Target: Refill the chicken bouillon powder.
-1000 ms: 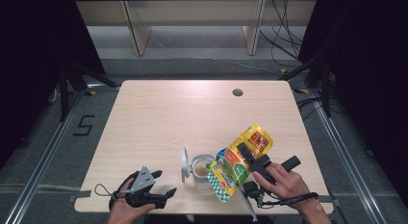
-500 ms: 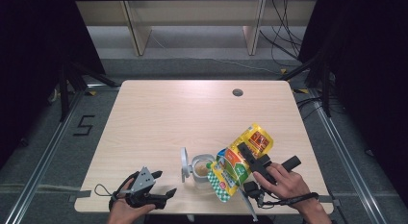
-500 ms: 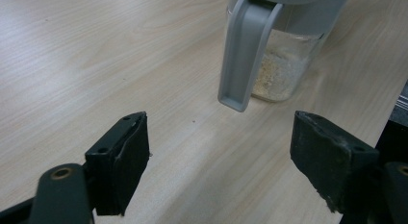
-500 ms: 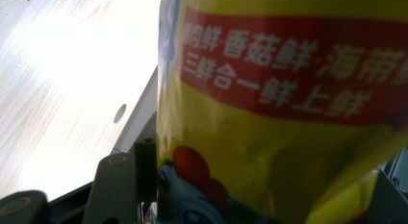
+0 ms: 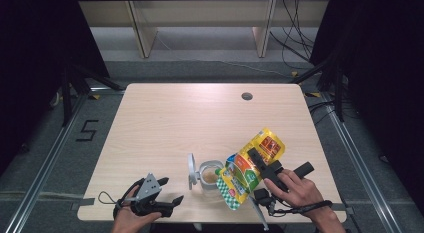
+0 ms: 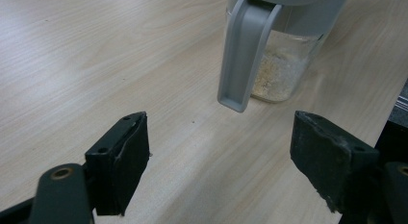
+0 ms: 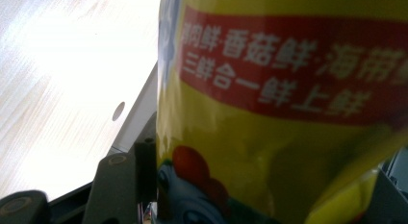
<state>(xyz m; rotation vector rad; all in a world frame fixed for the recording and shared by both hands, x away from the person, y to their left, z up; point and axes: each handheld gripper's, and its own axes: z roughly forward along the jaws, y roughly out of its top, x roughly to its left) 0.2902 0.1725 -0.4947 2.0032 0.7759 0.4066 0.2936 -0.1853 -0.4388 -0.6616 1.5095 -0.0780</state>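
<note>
A clear glass jar (image 5: 210,177) with pale powder in its bottom stands near the table's front edge, its grey flip lid (image 5: 191,169) hanging open on the left. A yellow seasoning pouch (image 5: 248,168) with red and green print is tilted over the jar, its lower end at the jar's mouth. My right gripper (image 5: 261,168) is shut on the pouch (image 7: 288,113), which presses against the left jaw pad in the right gripper view. My left gripper (image 5: 172,190) rests at the front left with its jaws wide apart and nothing between them. In the left gripper view the jar (image 6: 284,65) and its lid (image 6: 245,51) stand just beyond the pads.
The light wooden table (image 5: 165,123) has a round cable hole (image 5: 246,96) at the far right. Dark floor with metal rails surrounds it, and shelving legs stand behind. A cable trails from the right gripper over the table's front edge.
</note>
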